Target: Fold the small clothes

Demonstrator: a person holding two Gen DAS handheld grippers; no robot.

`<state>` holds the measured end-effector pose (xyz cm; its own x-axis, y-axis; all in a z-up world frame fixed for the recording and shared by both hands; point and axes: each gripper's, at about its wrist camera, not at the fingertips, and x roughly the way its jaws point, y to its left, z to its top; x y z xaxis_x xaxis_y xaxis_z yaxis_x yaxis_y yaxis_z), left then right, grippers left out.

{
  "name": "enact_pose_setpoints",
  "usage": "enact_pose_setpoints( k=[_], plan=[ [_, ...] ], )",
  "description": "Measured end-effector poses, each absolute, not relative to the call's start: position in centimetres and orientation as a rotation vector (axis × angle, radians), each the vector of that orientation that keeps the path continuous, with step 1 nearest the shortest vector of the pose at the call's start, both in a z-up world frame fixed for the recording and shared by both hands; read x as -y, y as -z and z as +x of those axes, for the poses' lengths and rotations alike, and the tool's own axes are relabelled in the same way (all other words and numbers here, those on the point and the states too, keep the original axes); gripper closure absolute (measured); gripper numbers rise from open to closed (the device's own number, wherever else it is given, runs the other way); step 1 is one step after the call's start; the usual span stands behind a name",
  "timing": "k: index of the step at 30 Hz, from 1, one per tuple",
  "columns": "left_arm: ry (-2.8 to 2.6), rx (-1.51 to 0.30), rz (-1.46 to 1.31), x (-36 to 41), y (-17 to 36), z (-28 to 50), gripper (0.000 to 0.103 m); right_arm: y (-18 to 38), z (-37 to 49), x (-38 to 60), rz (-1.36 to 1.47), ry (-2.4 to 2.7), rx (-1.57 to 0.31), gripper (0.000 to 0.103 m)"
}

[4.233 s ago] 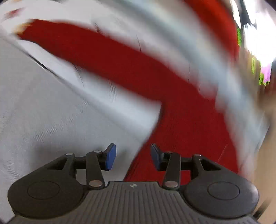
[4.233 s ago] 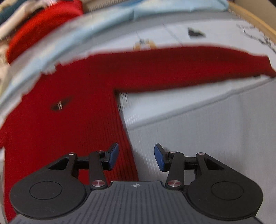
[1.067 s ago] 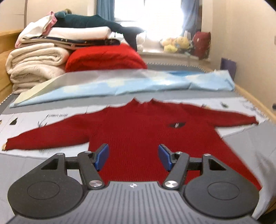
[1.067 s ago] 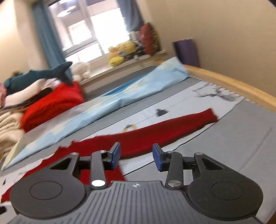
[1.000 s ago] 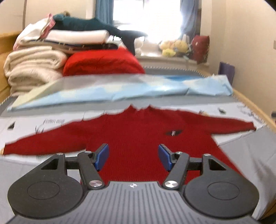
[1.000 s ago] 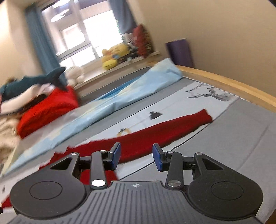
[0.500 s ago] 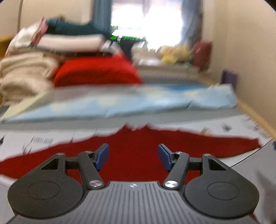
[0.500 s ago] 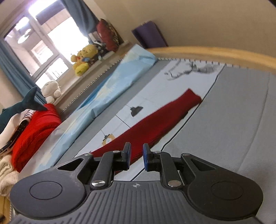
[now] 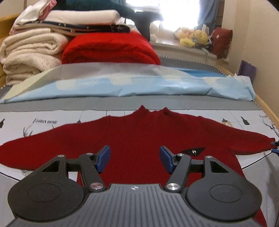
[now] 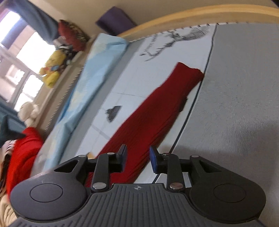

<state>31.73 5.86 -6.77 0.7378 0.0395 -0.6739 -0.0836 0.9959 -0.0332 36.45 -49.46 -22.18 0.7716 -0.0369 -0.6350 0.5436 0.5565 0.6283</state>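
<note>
A small dark red knit sweater [image 9: 139,136] lies flat on the bed with both sleeves spread out, collar away from me. My left gripper [image 9: 133,159] is open and empty, hovering above the sweater's body near the hem. In the right wrist view the sweater's right sleeve [image 10: 157,111] stretches away to its cuff. My right gripper [image 10: 137,158] is open, with a narrower gap, and empty, hovering over the near part of that sleeve. The right gripper's tips just show at the right edge of the left wrist view [image 9: 275,147], by the cuff.
The bed has a grey and white printed sheet [image 9: 43,122]. A light blue quilt [image 9: 122,83] lies behind the sweater. Folded cream blankets [image 9: 29,52] and a red blanket [image 9: 111,47] are stacked at the back. Plush toys [image 9: 193,37] sit on the windowsill. A wooden bed rail [image 10: 191,15] runs along the right.
The left gripper stayed open and dipped closer over the sweater's body. The right gripper swung right and down toward the sleeve, narrowed its jaws half a second ago, then opened partway again.
</note>
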Motion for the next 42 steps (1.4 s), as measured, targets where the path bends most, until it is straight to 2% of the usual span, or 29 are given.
enact_pose_setpoints(
  k=[11, 13, 18, 20, 23, 27, 29, 31, 33, 34, 37, 40, 42],
  plan=[
    [-0.078, -0.798, -0.108, -6.8, 8.4, 33.8, 0.035, 26.6, 40.3, 51.8, 0.977, 0.443, -0.632, 0.072],
    [-0.081, -0.799, -0.123, -7.1, 8.3, 33.9, 0.035, 26.7, 40.6, 51.7, 0.963, 0.46, -0.621, 0.088],
    [-0.109, -0.797, -0.125, -8.4, 8.0, 34.1, 0.035, 25.6, 41.3, 50.9, 0.915, 0.517, -0.566, 0.092],
    [-0.128, -0.792, -0.14, -9.2, 7.7, 34.0, 0.035, 23.9, 42.1, 49.4, 0.813, 0.553, -0.553, 0.092],
    [-0.161, -0.779, -0.157, -10.9, 6.9, 33.8, 0.035, 18.6, 44.3, 44.0, 0.457, 0.543, -0.506, 0.092],
    [-0.204, -0.758, -0.213, -13.6, 5.6, 33.5, 0.035, 10.8, 43.9, 32.5, 0.15, 0.302, -0.255, 0.092],
    [-0.225, -0.743, -0.242, -15.0, 4.9, 33.4, 0.035, 8.8, 42.8, 26.3, 0.115, 0.121, -0.165, 0.092],
    [-0.254, -0.728, -0.273, -16.6, 4.3, 33.2, 0.035, 8.4, 41.8, 19.5, 0.121, -0.104, -0.155, 0.092],
    [-0.284, -0.72, -0.316, -18.4, 3.8, 33.0, 0.035, 9.6, 41.2, 14.3, 0.166, -0.29, -0.22, 0.09],
    [-0.296, -0.718, -0.336, -19.1, 3.6, 33.0, 0.035, 11.0, 40.9, 11.7, 0.194, -0.375, -0.294, 0.085],
    [-0.328, -0.719, -0.39, -21.4, 3.3, 32.8, 0.035, 16.4, 40.7, 5.6, 0.206, -0.545, -0.65, 0.084],
    [-0.352, -0.726, -0.443, -23.2, 3.3, 32.5, 0.035, 19.2, 38.7, 4.1, 0.184, -0.469, -0.924, 0.082],
    [-0.355, -0.732, -0.475, -23.9, 3.4, 32.3, 0.035, 18.1, 37.0, 5.2, 0.209, -0.434, -0.956, 0.08]
  ],
)
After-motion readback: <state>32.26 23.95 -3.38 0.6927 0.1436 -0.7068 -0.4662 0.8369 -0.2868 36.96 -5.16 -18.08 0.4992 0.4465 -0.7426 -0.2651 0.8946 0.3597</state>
